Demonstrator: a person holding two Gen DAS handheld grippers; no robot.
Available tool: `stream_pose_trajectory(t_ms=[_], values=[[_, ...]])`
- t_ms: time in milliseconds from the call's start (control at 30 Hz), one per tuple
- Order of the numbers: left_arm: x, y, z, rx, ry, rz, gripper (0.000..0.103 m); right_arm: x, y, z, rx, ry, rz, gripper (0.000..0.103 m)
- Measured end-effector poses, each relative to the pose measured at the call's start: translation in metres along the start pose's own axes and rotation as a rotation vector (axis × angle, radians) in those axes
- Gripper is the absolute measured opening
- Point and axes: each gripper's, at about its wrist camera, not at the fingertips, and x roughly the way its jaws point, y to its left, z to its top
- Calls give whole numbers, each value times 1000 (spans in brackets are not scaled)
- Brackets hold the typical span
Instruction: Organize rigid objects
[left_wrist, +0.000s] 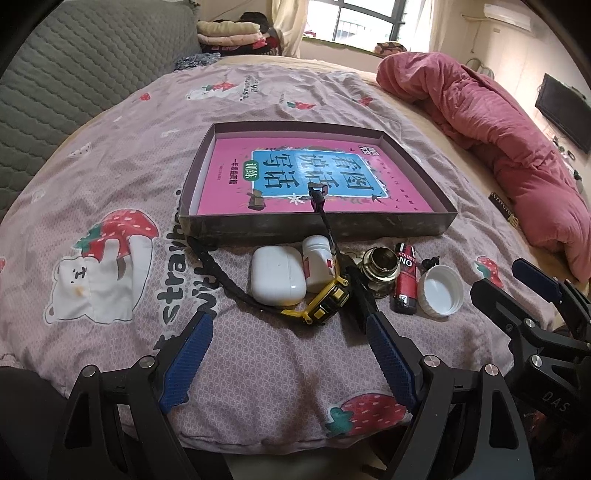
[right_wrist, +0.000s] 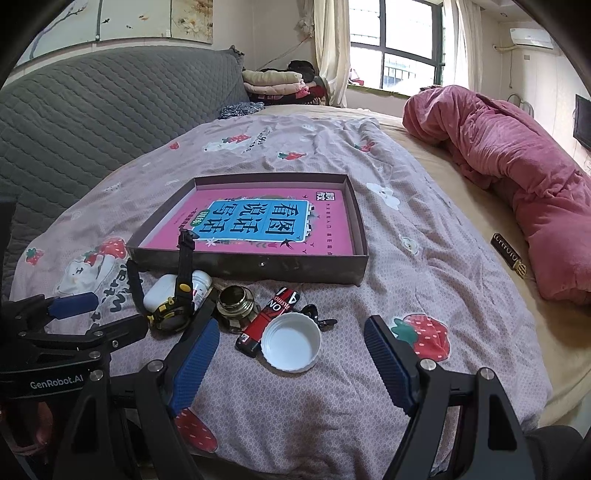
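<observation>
both tongs are spread wide and carry nothing: the left tongs (left_wrist: 284, 332) sit at lower centre of the left view, the right tongs (right_wrist: 291, 350) at lower centre of the right view.

the items to organize lie in a tight row on the bed (left_wrist: 110, 147), mid-frame, just below the shallow box (left_wrist: 314, 225), which holds a pink book (left_wrist: 229, 177).

risks, as judged:
- the watch (left_wrist: 325, 299) has a stiff ridged strap leaning over the box wall; a pull on the case may drag the strap against the pill bottle (left_wrist: 317, 266) and tip it.
- the earbud case (left_wrist: 275, 275) is smooth, rounded, glossy plastic; pads may slip off its curve.
- the glass jar (right_wrist: 234, 308) touches the lighter (right_wrist: 267, 319); closing on one may shove the other.
- the white cap (right_wrist: 291, 345) is thin-rimmed, open side up, and could flip.
- the soft, wrinkled quilt yields under pressure, so items may roll or sink.
</observation>
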Motion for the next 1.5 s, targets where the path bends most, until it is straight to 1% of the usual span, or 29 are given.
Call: stream_pose_trajectory(t_ms=[1500], values=[[-2, 1, 1, 9, 2, -7, 86, -2, 3, 0, -13, 0, -1, 80]])
